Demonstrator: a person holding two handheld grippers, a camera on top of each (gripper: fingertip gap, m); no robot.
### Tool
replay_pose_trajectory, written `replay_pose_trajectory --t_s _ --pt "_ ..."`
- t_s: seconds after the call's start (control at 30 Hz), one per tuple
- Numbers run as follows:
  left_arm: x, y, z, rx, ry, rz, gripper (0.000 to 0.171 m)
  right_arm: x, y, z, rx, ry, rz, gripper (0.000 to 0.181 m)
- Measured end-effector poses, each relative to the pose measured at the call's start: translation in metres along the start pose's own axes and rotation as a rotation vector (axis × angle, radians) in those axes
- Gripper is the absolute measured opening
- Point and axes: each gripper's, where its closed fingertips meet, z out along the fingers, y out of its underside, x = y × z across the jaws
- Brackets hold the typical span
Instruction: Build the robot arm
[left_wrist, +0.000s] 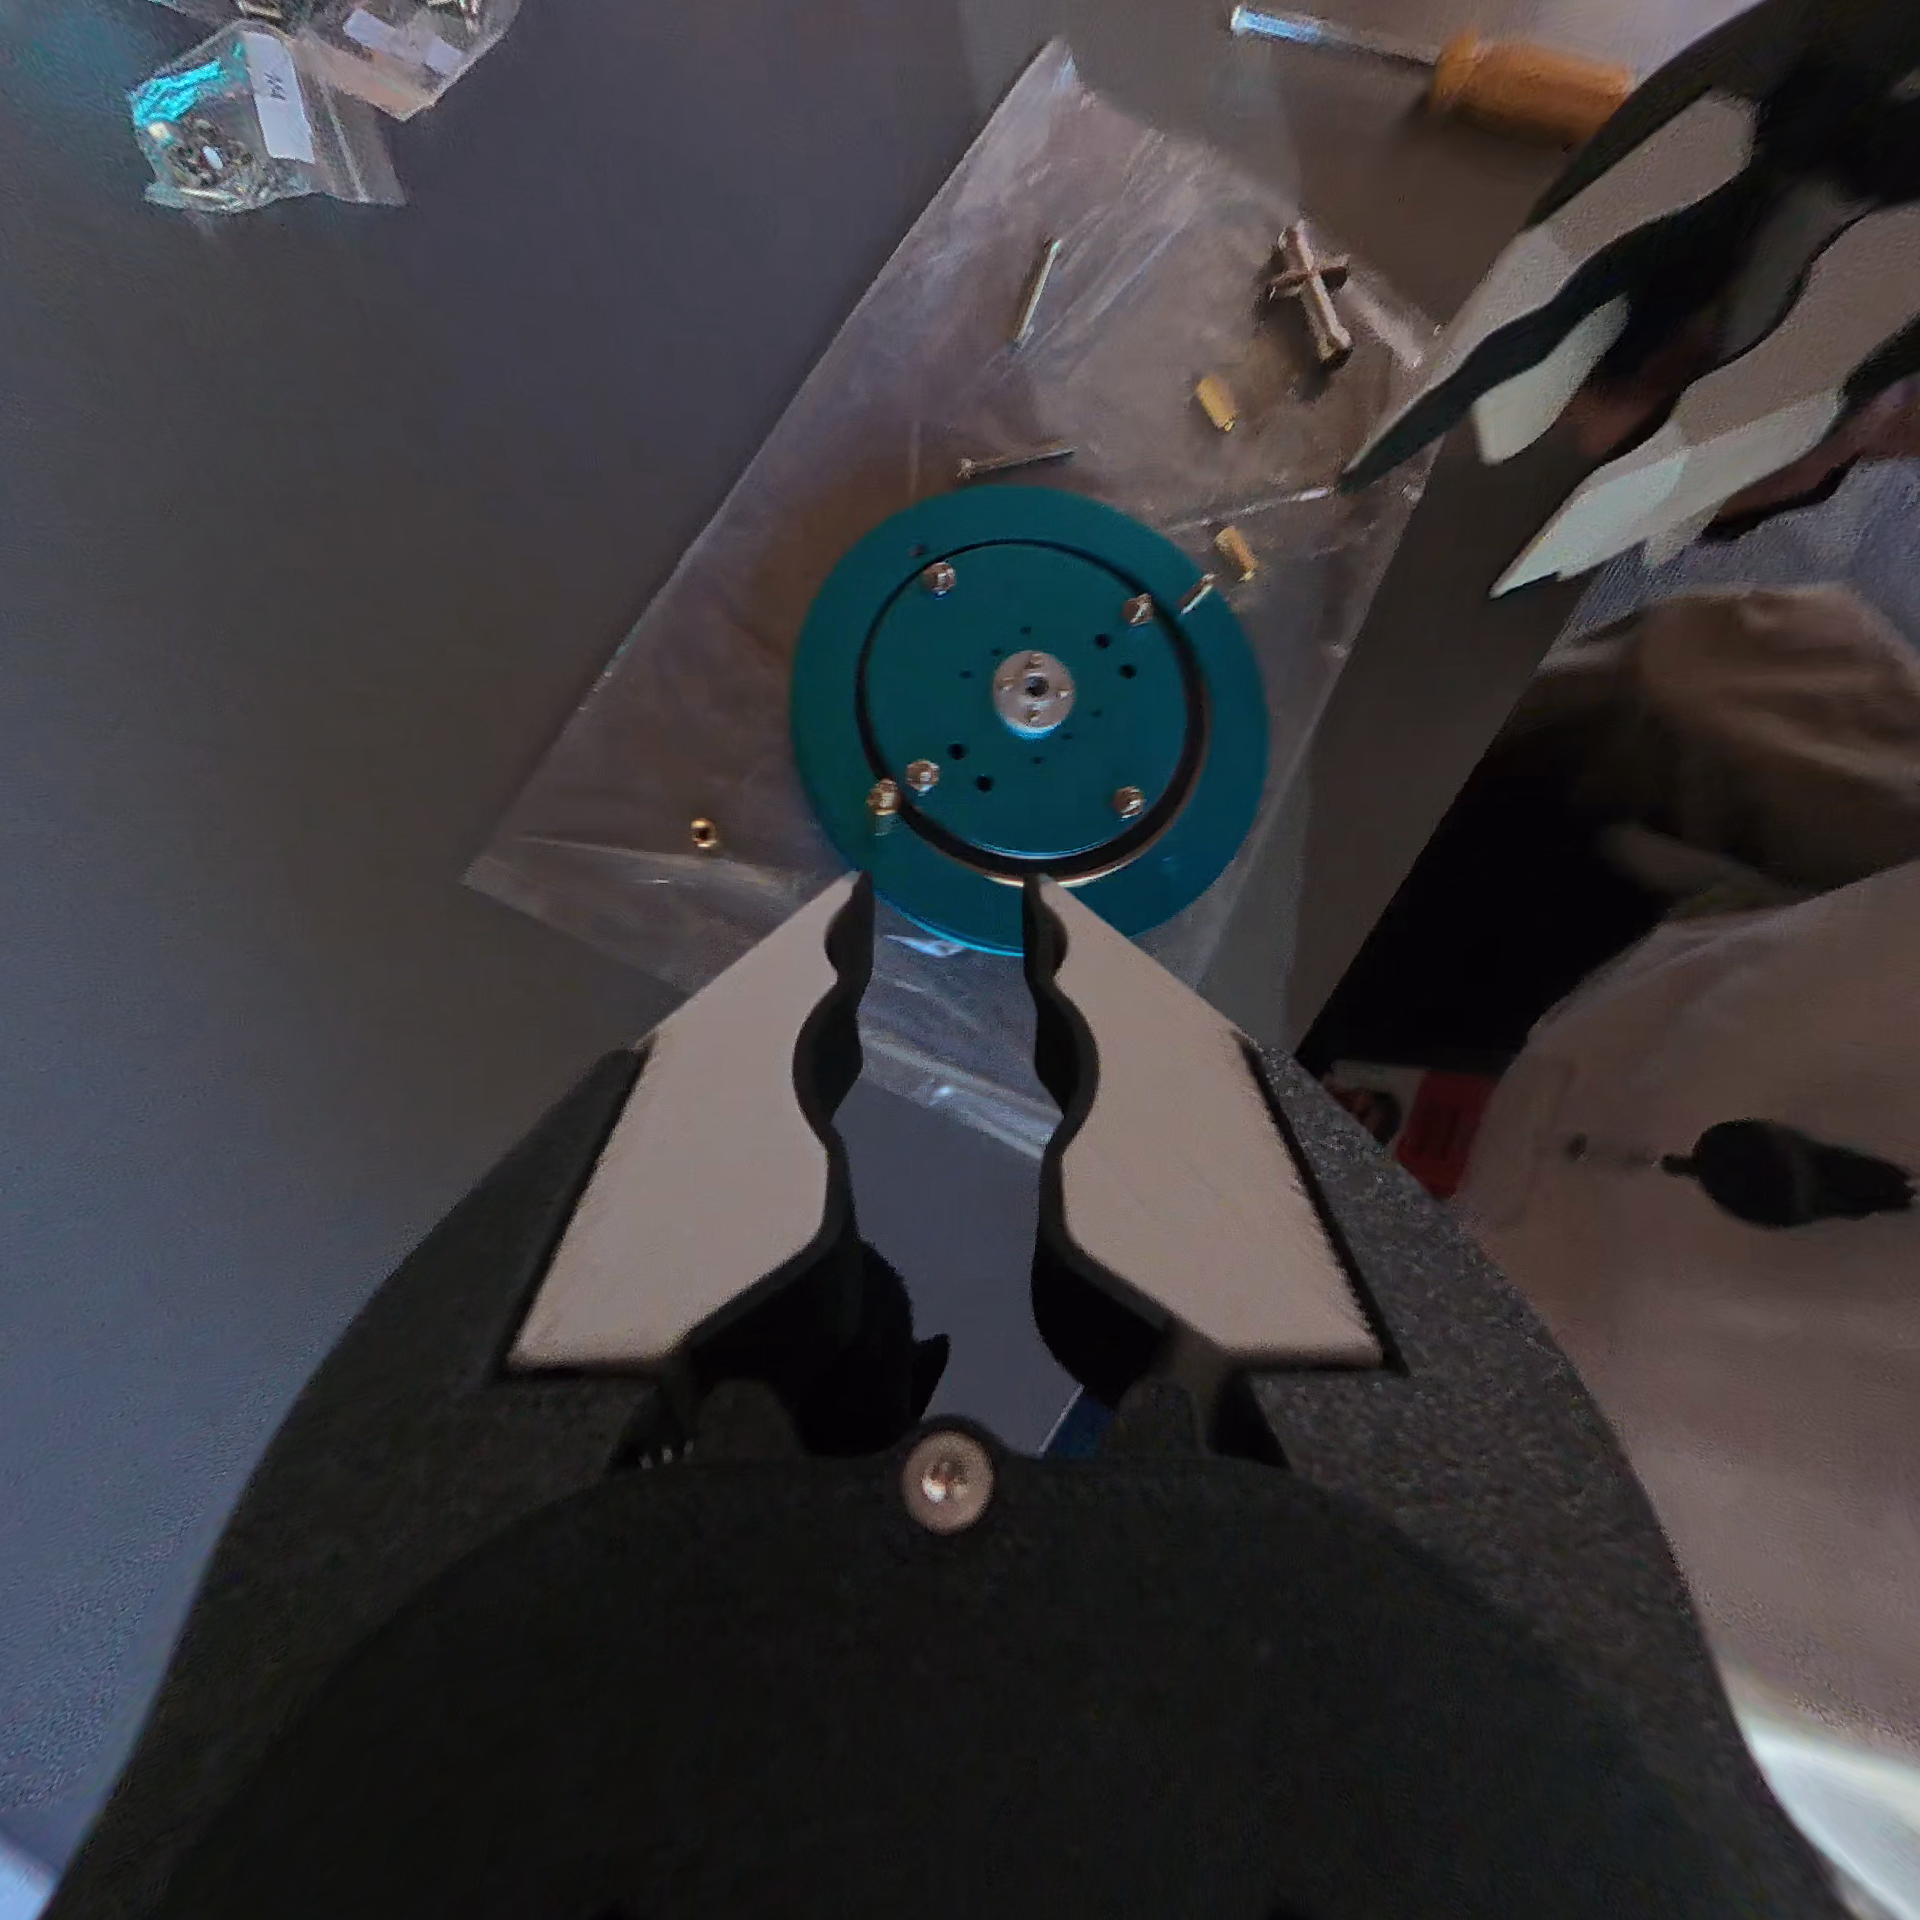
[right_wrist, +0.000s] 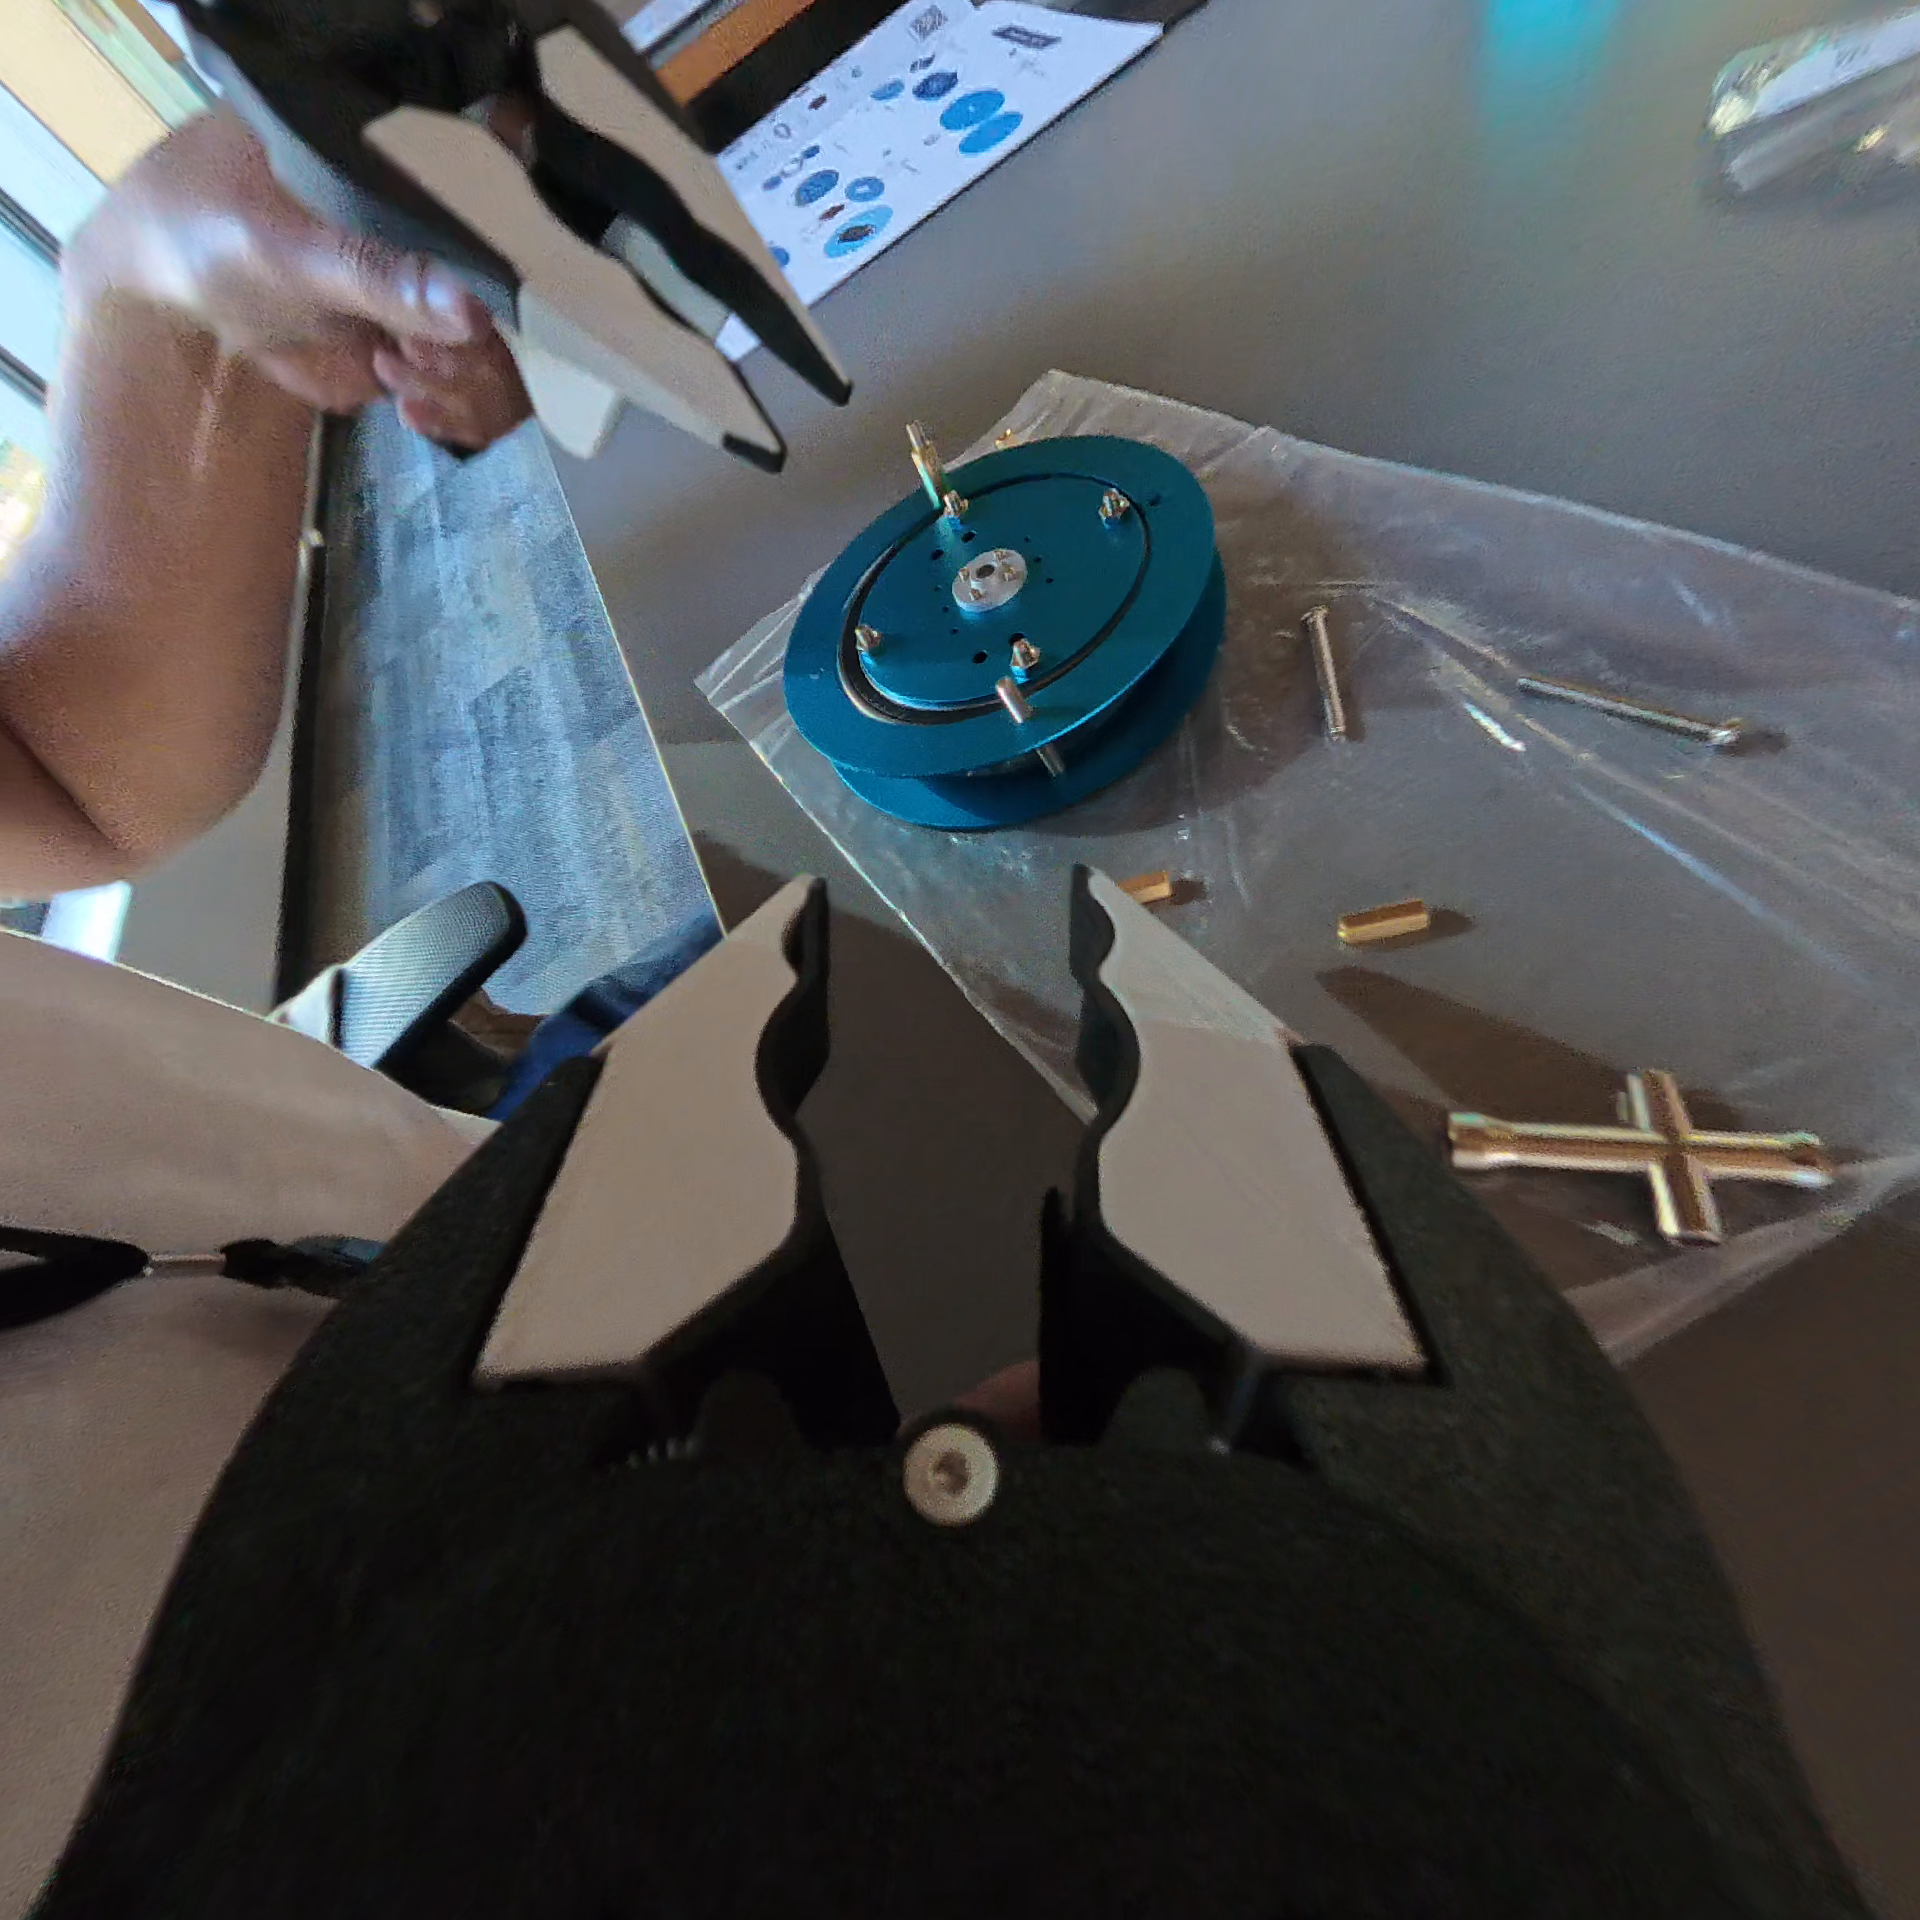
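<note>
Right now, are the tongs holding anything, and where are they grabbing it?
Nothing is held. The left tongs and the right tongs are both open and empty, off the blue wheel.

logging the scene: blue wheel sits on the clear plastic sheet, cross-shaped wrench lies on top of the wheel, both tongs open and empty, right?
One thing is off: the cross-shaped wrench lies on the clear plastic sheet, apart from the blue wheel, as the right wrist view shows. The left tongs and right tongs are open and empty.
</note>
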Motion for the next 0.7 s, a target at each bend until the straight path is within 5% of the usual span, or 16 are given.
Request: replay_pose_trajectory --t_s 0.43,0.7 --pt "-0.018 0.005 0.016 0.153 0.048 -0.300 0.029 0.006 -0.018 0.041 -0.034 -0.080 0.242 0.059" --pt "-0.020 0.008 0.028 0.127 0.037 -0.272 0.027 0.017 -0.013 0.047 -0.118 -0.097 0.248 0.030"
